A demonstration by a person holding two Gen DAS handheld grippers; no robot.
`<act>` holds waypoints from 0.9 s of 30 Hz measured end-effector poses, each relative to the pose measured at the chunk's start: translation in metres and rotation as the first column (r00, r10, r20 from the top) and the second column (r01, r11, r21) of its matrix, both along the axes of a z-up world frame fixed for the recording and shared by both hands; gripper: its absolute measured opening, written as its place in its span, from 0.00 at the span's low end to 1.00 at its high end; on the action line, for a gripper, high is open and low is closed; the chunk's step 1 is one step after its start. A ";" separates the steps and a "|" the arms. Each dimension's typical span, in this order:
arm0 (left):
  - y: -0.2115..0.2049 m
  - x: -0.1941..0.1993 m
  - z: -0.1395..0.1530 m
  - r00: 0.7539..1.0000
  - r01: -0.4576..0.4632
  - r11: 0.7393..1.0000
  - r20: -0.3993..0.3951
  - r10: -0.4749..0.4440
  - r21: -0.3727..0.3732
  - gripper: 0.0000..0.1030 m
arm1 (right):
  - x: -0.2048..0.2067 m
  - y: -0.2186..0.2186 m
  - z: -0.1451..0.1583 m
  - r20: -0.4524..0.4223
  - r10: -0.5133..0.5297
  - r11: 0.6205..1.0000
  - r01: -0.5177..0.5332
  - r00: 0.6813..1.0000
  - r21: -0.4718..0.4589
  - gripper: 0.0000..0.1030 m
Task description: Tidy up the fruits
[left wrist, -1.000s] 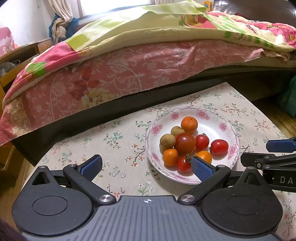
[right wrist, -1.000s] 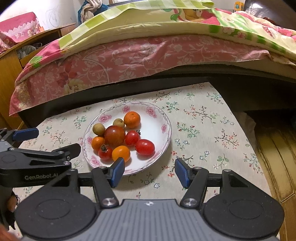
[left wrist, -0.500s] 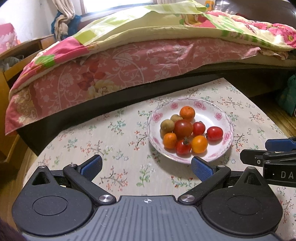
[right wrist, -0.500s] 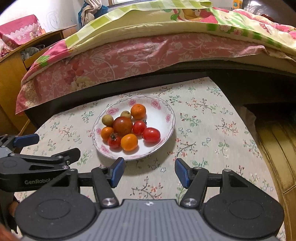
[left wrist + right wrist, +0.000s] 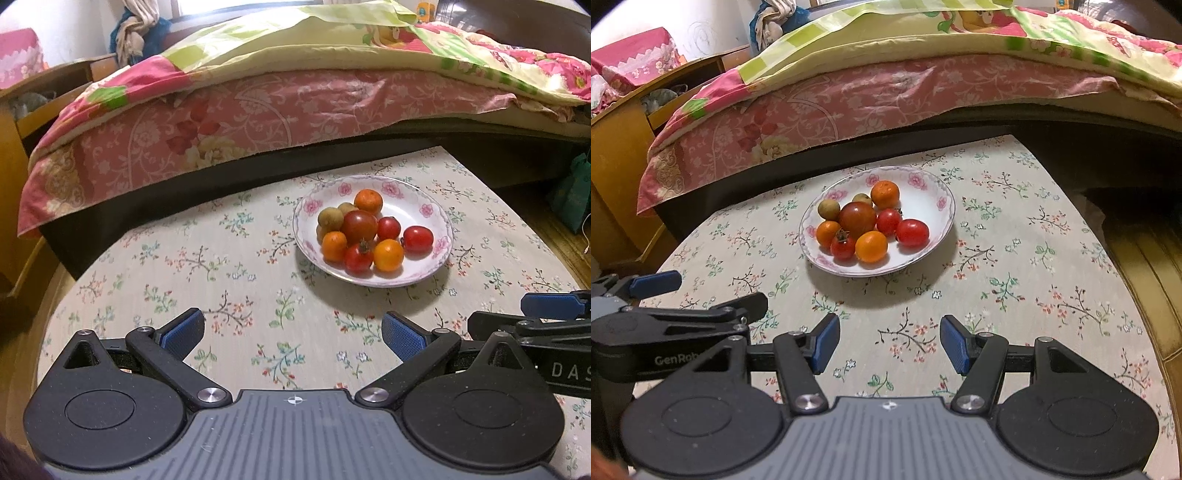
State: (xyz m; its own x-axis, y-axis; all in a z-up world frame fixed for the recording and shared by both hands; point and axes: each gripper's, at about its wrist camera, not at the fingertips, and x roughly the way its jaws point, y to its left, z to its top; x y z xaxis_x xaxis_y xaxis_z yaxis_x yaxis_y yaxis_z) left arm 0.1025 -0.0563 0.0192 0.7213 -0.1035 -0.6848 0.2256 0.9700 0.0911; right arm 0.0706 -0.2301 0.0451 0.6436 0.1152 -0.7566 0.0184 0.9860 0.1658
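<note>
Bed (image 5: 295, 99) with pink floral sheet and yellow-green patterned quilt filled the background; its far ends ran out of both views. Wooden cabinet (image 5: 624, 147) stood at the left, cut by the frame, contents too dim to make out. Teal bag (image 5: 572, 195) sat at the right edge of the left wrist view, only partly seen.

Table under a pale cloth printed with small flowers (image 5: 221, 273) took up the middle ground; its near edge was hidden behind the gripper bodies.

White shallow bowl with pink rose rim (image 5: 432, 210) rested on the cloth, well ahead of both tools, holding all the fruit: one dark red large tomato (image 5: 359, 226), small red tomatoes, orange citrus pieces, and brownish-green round fruits at the back (kind unclear, one half hidden).

Left gripper (image 5: 291, 334) hovered above the cloth, blue-padded fingers spread wide, nothing between them. Right gripper (image 5: 888, 341) hovered likewise, fingers parted more narrowly, empty. Each tool showed at the edge of the other's view, cropped.
</note>
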 end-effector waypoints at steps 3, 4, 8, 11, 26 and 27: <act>0.001 -0.007 -0.001 1.000 -0.002 1.000 -0.004 0.002 0.002 1.00 | -0.006 0.002 -0.001 -0.004 -0.007 1.000 0.007 1.000 0.000 0.57; 0.002 -0.008 -0.001 1.000 -0.003 1.000 -0.006 0.003 0.001 1.00 | -0.007 0.002 -0.002 -0.006 -0.008 1.000 0.008 1.000 0.002 0.57; 0.007 -0.017 -0.002 1.000 -0.013 1.000 -0.013 0.012 -0.007 1.00 | -0.015 0.004 -0.003 -0.010 -0.011 1.000 0.011 1.000 0.003 0.57; 0.009 -0.023 -0.002 1.000 -0.021 1.000 -0.016 0.021 -0.007 1.00 | -0.021 0.006 -0.004 -0.012 -0.012 1.000 0.012 1.000 0.004 0.57; 0.022 -0.052 -0.004 0.998 -0.052 0.999 -0.037 0.052 -0.003 1.00 | -0.048 0.019 -0.005 -0.023 -0.002 1.000 0.002 1.000 0.006 0.57; 0.022 -0.053 -0.005 0.998 -0.055 0.999 -0.038 0.054 -0.002 1.00 | -0.049 0.019 -0.006 -0.026 -0.001 1.000 0.001 1.000 0.004 0.57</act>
